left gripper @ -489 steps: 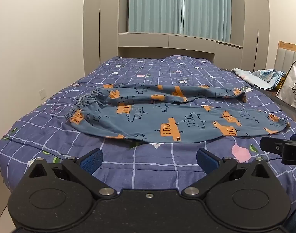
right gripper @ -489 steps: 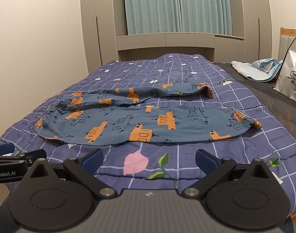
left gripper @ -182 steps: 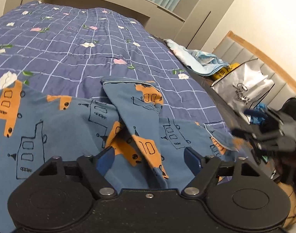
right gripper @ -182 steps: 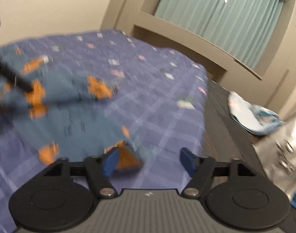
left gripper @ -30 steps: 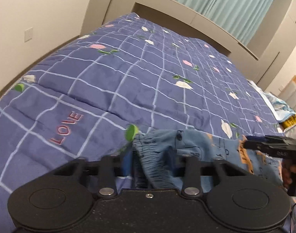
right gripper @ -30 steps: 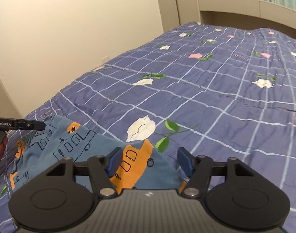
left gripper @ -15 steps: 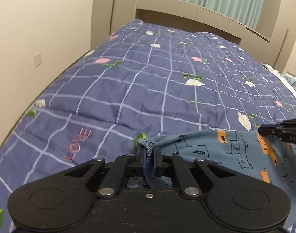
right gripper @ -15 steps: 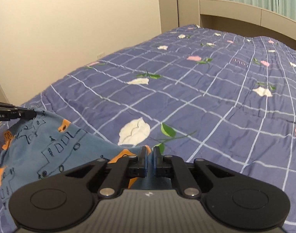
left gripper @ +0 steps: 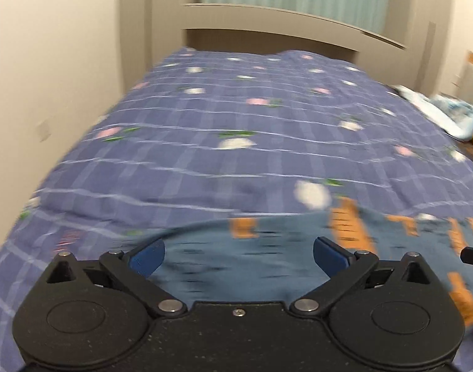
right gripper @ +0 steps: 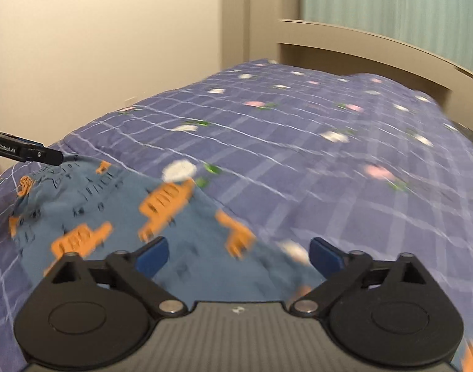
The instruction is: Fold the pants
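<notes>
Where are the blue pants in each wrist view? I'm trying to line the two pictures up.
Left wrist view: the pants lie along the bottom, centre to right edge, behind the open left tool.
Right wrist view: the pants fill the lower left, running under the open right tool.
Shared landmark: the white flower on the purple checked quilt, just beyond the pants' far edge.

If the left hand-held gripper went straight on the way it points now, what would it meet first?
Most likely the blue pants with orange vehicle print: the cloth lies just ahead between the open fingers of the left hand-held gripper. Beyond it comes the purple checked floral quilt. The picture is blurred, so depth is uncertain.
</notes>
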The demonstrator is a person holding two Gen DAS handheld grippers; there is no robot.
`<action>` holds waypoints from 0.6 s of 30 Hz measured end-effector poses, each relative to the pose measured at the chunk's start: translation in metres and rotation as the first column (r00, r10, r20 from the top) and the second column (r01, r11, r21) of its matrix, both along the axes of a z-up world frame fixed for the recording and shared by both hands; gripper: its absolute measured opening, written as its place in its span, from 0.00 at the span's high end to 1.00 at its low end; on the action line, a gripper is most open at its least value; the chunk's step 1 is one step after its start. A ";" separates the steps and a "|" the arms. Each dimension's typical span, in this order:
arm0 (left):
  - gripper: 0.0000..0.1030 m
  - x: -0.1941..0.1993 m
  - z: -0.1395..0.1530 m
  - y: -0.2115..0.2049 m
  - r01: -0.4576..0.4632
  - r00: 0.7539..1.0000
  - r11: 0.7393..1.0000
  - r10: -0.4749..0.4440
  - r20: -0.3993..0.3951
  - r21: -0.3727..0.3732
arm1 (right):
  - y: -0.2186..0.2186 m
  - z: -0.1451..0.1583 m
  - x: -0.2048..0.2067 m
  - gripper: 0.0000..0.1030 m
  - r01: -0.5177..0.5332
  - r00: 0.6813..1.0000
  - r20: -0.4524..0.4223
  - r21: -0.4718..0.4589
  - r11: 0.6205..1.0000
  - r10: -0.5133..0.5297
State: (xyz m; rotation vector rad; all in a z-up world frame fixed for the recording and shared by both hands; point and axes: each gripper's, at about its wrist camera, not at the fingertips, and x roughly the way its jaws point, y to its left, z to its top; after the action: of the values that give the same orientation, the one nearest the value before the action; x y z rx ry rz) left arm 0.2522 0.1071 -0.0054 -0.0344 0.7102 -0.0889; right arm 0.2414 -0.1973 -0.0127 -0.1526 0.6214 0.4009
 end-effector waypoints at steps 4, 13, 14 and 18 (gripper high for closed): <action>0.01 0.008 0.000 -0.064 0.109 0.994 0.994 -0.110 -0.013 -0.028 | -0.051 0.004 -0.049 0.00 0.148 0.988 0.033 0.005 0.989 -0.149; 0.01 0.029 0.001 -0.215 0.358 0.934 0.934 -0.358 -0.009 -0.006 | -0.160 -0.006 -0.113 0.00 0.402 0.915 -0.049 0.189 0.896 -0.400; 0.01 0.033 0.000 -0.231 0.384 0.923 0.923 -0.384 -0.015 -0.010 | -0.169 -0.010 -0.116 0.00 0.413 0.911 -0.070 0.214 0.885 -0.407; 0.01 0.046 -0.004 -0.288 0.466 0.884 0.884 -0.467 -0.031 -0.016 | -0.193 -0.020 -0.122 0.00 0.431 0.902 -0.096 0.246 0.868 -0.421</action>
State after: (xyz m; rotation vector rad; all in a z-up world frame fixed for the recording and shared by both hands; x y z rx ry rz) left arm 0.2986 -0.1810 -0.0093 0.1296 0.7412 -0.5571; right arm 0.1192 -0.3908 -0.0325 0.2473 0.6153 0.0520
